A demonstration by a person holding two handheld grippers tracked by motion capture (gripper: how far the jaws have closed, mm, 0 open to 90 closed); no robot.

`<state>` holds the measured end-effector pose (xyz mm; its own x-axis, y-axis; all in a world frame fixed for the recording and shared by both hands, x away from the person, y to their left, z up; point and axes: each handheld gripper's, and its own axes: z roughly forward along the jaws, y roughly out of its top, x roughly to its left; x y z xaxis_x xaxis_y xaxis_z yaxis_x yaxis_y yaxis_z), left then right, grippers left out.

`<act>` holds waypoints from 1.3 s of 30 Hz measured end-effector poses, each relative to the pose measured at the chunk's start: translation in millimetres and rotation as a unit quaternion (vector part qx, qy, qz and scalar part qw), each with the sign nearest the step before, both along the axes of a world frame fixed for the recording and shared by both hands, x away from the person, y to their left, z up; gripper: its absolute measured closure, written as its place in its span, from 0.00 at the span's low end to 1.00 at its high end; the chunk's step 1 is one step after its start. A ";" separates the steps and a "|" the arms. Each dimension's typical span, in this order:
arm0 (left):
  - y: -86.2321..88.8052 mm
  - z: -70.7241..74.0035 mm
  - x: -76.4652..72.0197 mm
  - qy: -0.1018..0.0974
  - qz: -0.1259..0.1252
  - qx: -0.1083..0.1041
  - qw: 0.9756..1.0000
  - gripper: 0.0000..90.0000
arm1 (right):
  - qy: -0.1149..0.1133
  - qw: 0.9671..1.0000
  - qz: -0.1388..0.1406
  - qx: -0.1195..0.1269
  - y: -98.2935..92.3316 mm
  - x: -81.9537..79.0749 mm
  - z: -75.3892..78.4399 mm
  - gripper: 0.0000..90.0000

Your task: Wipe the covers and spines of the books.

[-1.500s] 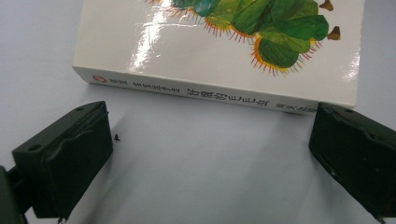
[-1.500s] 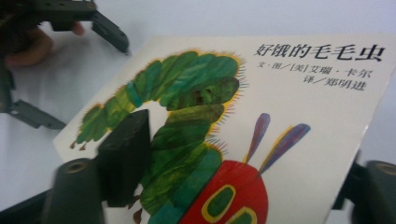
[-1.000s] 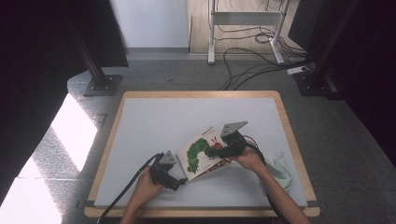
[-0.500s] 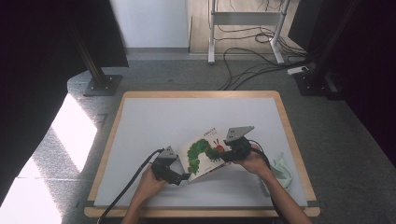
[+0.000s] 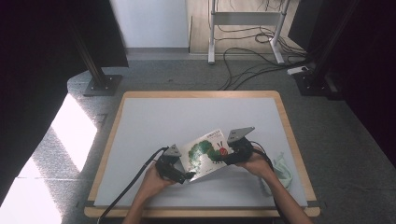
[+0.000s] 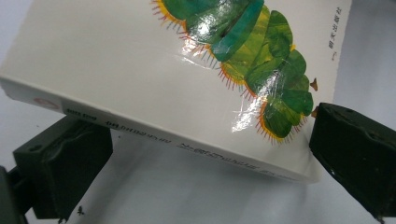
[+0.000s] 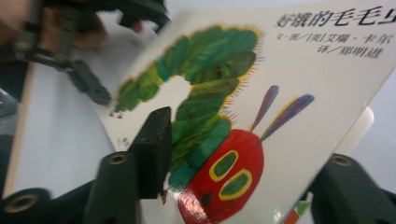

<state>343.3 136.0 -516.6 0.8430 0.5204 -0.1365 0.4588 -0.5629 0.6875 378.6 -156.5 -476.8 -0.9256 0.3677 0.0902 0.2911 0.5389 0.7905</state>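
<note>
Lying beside the book [image 5: 205, 153], a crumpled cloth [image 5: 281, 169] nears the right forearm.

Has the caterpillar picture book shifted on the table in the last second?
No. The book sits about the same way against the table's near edge, between the left gripper and right gripper.

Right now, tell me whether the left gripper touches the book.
Cannot tell. In the left gripper view the book lies between the left gripper's open jaws; the right pad meets its corner, but no clear contact or gap shows.
</note>
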 end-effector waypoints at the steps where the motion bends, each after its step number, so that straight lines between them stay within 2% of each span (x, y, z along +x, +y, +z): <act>1: -1.2 1.2 -1.3 -0.005 0.002 0.004 1.000 0.00 | 0.003 1.000 -0.002 -0.003 -0.1 0.8 -0.5 0.46; 3: -2.5 4.5 -4.1 -0.020 0.009 0.007 1.000 0.02 | 0.003 1.000 -0.009 -0.012 0.2 0.8 -1.7 0.43; 5: -2.0 9.2 -7.0 -0.036 0.017 0.002 0.999 0.09 | 0.003 1.000 -0.023 -0.020 0.7 0.3 -3.2 0.39; 9: -1.9 17.5 -12.5 -0.063 0.015 -0.011 0.998 0.26 | 0.007 0.998 -0.048 -0.029 -1.4 -0.1 -6.1 0.37; 12: -2.2 19.4 -15.1 -0.067 0.012 -0.009 0.998 0.30 | 0.007 0.998 -0.056 -0.025 -3.4 -2.5 -5.6 0.38; 15: -2.6 21.3 -18.0 -0.070 0.009 -0.009 0.998 0.34 | -0.005 0.997 -0.067 -0.036 -3.9 -6.4 -2.9 0.35; 21: -2.4 24.0 -23.1 -0.082 0.005 -0.008 0.997 0.43 | -0.021 0.993 -0.104 -0.047 -11.6 -12.3 -1.5 0.32; 27: -1.6 26.4 -26.9 -0.092 0.000 -0.017 0.996 0.49 | -0.006 0.991 -0.125 -0.040 -26.3 -9.6 -12.9 0.32; 31: 0.0 30.2 -29.6 -0.093 -0.013 -0.027 0.995 0.56 | 0.011 0.992 -0.122 -0.025 -31.9 -5.8 -21.5 0.33; 34: 1.1 32.2 -30.3 -0.092 -0.019 -0.035 0.995 0.61 | 0.019 0.994 -0.107 -0.003 -31.8 -3.4 -22.1 0.38; 36: 2.0 33.8 -30.3 -0.095 -0.024 -0.041 0.994 0.64 | 0.018 0.995 -0.093 0.015 -30.3 -3.1 -19.7 0.42; 37: 2.4 34.6 -30.0 -0.097 -0.024 -0.043 0.994 0.66 | 0.015 0.996 -0.088 0.025 -29.3 -3.9 -17.5 0.42; 39: 3.9 36.6 -29.1 -0.103 -0.021 -0.052 0.993 0.70 | -0.007 0.996 -0.092 0.019 -26.7 -6.0 -12.8 0.42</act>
<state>314.2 139.9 -480.0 0.8794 0.4760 -0.0087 0.2790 -0.5005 0.8195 372.6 -183.2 -489.7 -0.8437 0.5283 0.0949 0.3714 0.4469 0.8139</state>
